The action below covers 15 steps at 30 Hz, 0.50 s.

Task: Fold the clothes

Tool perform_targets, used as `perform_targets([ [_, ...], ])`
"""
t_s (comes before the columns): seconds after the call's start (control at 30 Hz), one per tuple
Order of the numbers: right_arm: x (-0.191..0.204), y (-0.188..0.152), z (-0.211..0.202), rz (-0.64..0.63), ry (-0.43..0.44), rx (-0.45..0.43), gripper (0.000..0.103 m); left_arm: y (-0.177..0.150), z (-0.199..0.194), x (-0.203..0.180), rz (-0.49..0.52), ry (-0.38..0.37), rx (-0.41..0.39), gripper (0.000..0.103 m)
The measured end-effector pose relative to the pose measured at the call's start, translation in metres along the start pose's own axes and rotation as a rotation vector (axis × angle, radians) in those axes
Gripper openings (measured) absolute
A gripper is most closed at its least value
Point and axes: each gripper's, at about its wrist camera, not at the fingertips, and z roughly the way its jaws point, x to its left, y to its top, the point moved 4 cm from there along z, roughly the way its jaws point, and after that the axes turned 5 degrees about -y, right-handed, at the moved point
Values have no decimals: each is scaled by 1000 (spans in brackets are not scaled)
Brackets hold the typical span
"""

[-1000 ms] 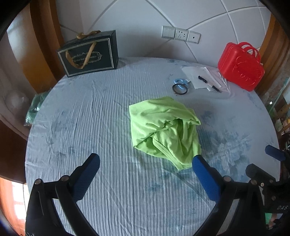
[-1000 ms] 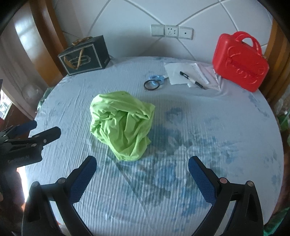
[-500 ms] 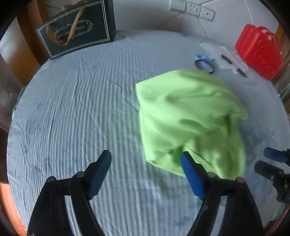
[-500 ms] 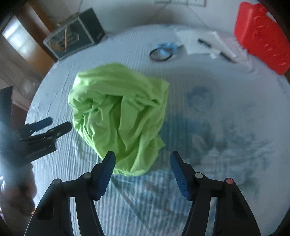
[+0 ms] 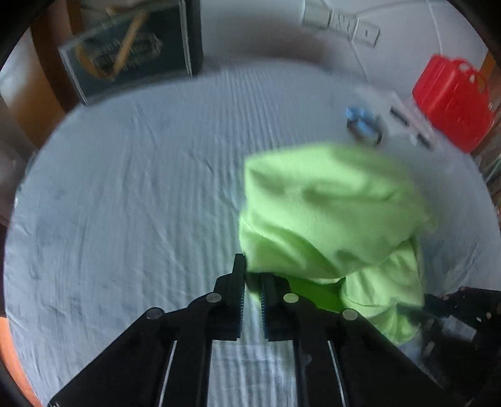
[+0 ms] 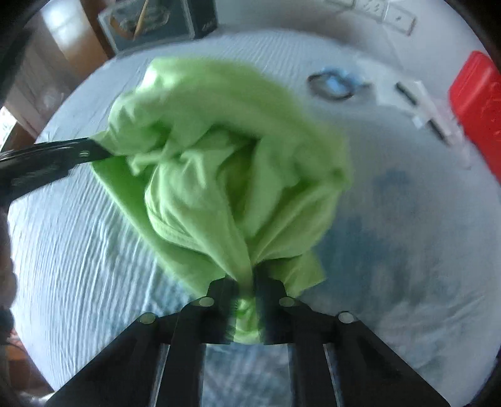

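Note:
A crumpled lime-green garment (image 5: pixel 332 216) lies on the round table with a pale blue cloth (image 5: pixel 131 194). My left gripper (image 5: pixel 252 275) is shut on the garment's near left edge. In the right wrist view the garment (image 6: pixel 225 156) fills the middle. My right gripper (image 6: pixel 245 281) is shut on a bunched fold of its near edge. The left gripper also shows in the right wrist view (image 6: pixel 103 147), pinching the garment's left side. The right gripper shows in the left wrist view (image 5: pixel 435 306) at the garment's right end. Both views are blurred.
A dark gift bag (image 5: pixel 131 53) stands at the table's back left. A red plastic case (image 5: pixel 454 100) stands at the back right. Blue scissors with a black ring (image 5: pixel 363 125), papers and a pen (image 5: pixel 407 122) lie near the case. Wall sockets (image 5: pixel 341 22) are behind.
Both grippers moved down and forward to the garment and went from wide open to shut on its edges, left on the left side, right on the near right fold.

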Motion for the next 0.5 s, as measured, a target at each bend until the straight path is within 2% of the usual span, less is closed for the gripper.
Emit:
perform_targets([
  [0.07, -17, 4, -18, 15, -40, -53, 9, 6, -19, 4, -30, -27, -12, 9],
  [0.2, -73, -1, -81, 137, -111, -180, 10, 7, -53, 6, -66, -82, -12, 9],
  [0.3, -125, -17, -124, 236, -224, -240, 9, -2, -67, 1, -48, -105, 20, 9],
  [0.33, -143, -25, -136, 274, -255, -253, 9, -6, -69, -1, -41, -111, 32, 14],
  [0.4, -168, -34, -151, 337, -305, -258, 10, -15, -70, -7, -27, -122, 53, 41],
  [0.43, -186, -44, -152, 380, -321, -241, 10, -20, -68, -12, -20, -125, 62, 69],
  [0.47, -203, -55, -153, 422, -332, -225, 10, -25, -66, -17, -13, -129, 72, 87],
  [0.5, -214, -68, -152, 458, -317, -208, 13, -30, -65, -23, -5, -132, 81, 89],
])
